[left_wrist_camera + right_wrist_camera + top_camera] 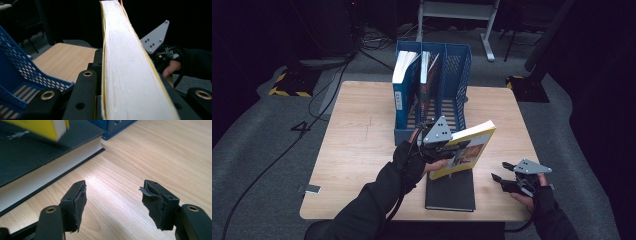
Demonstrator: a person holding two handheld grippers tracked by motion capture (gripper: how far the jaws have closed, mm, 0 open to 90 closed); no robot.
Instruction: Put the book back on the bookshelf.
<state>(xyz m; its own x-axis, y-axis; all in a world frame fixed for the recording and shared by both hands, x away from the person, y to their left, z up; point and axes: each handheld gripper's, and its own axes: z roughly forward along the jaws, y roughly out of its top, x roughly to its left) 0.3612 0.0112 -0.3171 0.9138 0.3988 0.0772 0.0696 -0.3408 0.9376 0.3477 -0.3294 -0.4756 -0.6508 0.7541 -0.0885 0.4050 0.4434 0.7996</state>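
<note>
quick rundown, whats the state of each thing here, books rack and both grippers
yellow book: lifted and tilted, clamped in the left gripper
black book: closed, flat on the table
blue rack: upright; two books standing in its left slots, right slot empty
right gripper: open, nothing between the jaws, over bare table

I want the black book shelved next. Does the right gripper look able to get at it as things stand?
Probably yes. The right gripper is open over bare table, with the black book lying flat just beside it. The yellow book, clamped in the left gripper, overhangs only its far end.
</note>
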